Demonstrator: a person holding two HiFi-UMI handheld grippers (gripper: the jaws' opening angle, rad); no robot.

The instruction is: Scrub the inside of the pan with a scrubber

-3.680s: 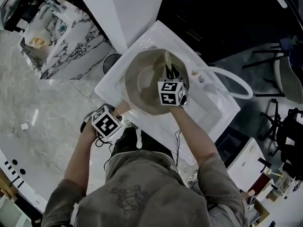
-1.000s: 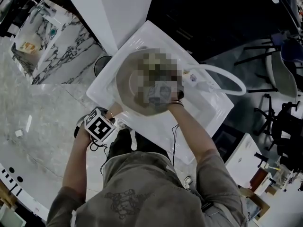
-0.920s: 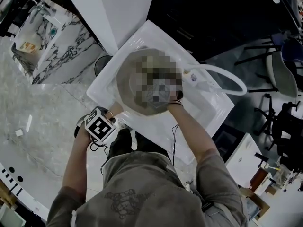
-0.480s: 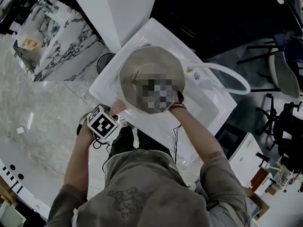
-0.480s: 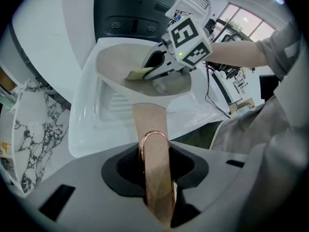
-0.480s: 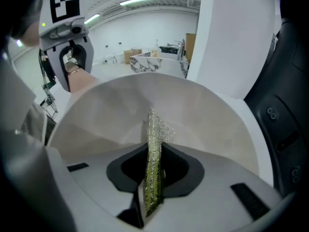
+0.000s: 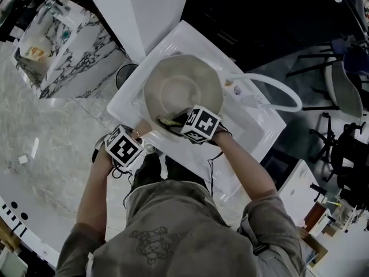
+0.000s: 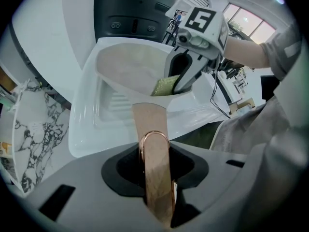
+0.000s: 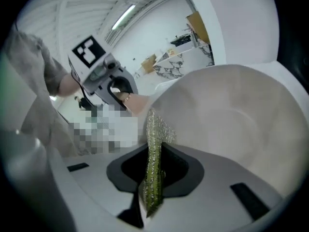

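A beige pan (image 7: 183, 91) sits tilted in a white sink (image 7: 130, 105); its inside shows pale and smooth (image 9: 231, 115). My left gripper (image 7: 138, 140) is shut on the pan's tan handle (image 8: 150, 144) with its copper-coloured ring, at the sink's near left edge. My right gripper (image 7: 176, 120) is shut on a thin green-yellow scrubber (image 9: 153, 163), whose tip (image 7: 167, 120) presses on the pan's near inner wall. From the left gripper view the scrubber (image 8: 165, 85) shows low at the pan's near rim, under the right gripper's marker cube (image 8: 203, 21).
A white hose (image 7: 277, 94) loops over the sink's right side. A marbled white unit (image 7: 55, 45) stands at the far left on the grey floor. A white panel (image 7: 150, 10) rises behind the sink. Chairs and stands (image 7: 346, 85) crowd the right.
My right gripper has drawn the scrubber from the pan's far right side down to its near wall. The left gripper has kept its hold on the handle in place.
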